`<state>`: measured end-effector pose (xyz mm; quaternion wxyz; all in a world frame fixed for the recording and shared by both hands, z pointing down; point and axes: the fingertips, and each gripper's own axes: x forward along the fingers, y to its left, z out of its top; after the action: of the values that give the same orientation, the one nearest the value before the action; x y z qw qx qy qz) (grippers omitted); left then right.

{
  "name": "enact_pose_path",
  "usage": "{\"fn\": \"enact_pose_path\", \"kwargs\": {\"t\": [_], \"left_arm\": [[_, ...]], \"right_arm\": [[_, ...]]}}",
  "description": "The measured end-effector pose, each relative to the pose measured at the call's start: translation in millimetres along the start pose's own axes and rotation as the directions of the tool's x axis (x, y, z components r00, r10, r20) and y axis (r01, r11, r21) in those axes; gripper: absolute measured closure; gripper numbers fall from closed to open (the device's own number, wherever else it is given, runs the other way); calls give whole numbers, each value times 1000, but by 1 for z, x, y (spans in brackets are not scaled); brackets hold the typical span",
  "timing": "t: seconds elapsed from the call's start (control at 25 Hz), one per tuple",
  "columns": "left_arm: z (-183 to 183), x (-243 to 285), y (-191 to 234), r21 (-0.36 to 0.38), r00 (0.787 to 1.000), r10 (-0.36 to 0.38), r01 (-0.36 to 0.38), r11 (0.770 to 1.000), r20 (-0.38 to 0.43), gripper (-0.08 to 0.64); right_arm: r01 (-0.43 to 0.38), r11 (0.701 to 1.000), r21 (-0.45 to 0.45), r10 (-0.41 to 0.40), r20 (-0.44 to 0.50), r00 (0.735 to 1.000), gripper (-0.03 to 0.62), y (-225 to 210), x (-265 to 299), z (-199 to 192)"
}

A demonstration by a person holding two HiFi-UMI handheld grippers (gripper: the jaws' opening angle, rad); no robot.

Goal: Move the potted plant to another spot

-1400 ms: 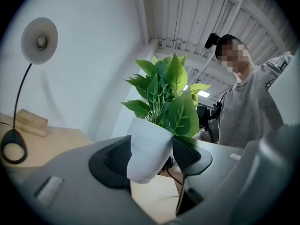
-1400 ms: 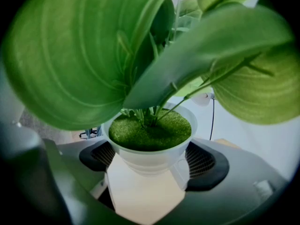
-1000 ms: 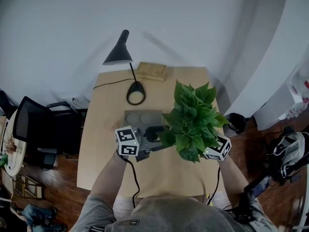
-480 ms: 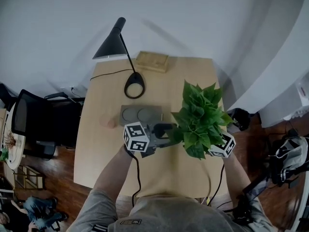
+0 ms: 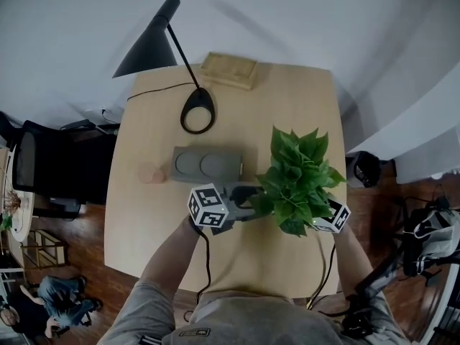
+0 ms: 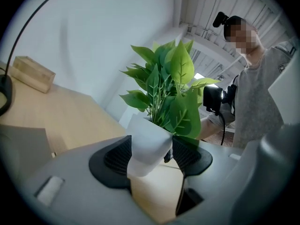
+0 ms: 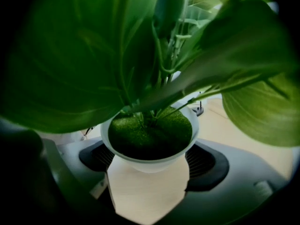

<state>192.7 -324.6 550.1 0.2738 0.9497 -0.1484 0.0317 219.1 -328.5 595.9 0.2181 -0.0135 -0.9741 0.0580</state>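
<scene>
The potted plant [image 5: 298,182] has broad green leaves in a small white pot [image 6: 147,146]. Both grippers hold that pot from opposite sides over the right half of the wooden table [image 5: 287,99]. In the left gripper view, my left gripper [image 6: 150,153] is shut on the pot, with a black pad on each side of it. My right gripper [image 7: 150,161] is shut on the pot [image 7: 150,161] just below its rim, and leaves fill most of that view. From the head view, the left gripper [image 5: 248,201] reaches in from the left. Only the right gripper's marker cube [image 5: 332,218] shows beyond the foliage. The pot seems to hang clear of the tabletop.
A black desk lamp [image 5: 198,110] stands at the back left, its cable trailing off the table's left edge. A wooden box [image 5: 228,69] sits at the far edge. A grey tray [image 5: 205,165] with two round recesses lies mid-table, a pinkish disc [image 5: 149,172] beside it. A black chair [image 5: 43,171] stands left.
The head view has shifted, so the table sits higher in the frame. Measured against the grey tray, the plant and both grippers have drifted slightly right and toward me.
</scene>
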Motion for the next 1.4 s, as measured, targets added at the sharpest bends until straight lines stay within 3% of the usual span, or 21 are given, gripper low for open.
{"fn": "enact_pose_path", "kwargs": {"t": [0.24,0.72,1.4], "left_arm": [[-19,6,27,-31,998,61,-61,998,-10,291],[-57,9,57,-81,989,145,-148,986,-36,353],[-65,4,61,-83,974,219,-224,971,-64,345]], "right_arm": [[-19,1000,8,19,-38,999,118,-17,16,-26],[37,997,-66,-48,-162,986,118,-42,36,-61],[86,995,-53,-93,-149,984,117,-44,28,-65]]}}
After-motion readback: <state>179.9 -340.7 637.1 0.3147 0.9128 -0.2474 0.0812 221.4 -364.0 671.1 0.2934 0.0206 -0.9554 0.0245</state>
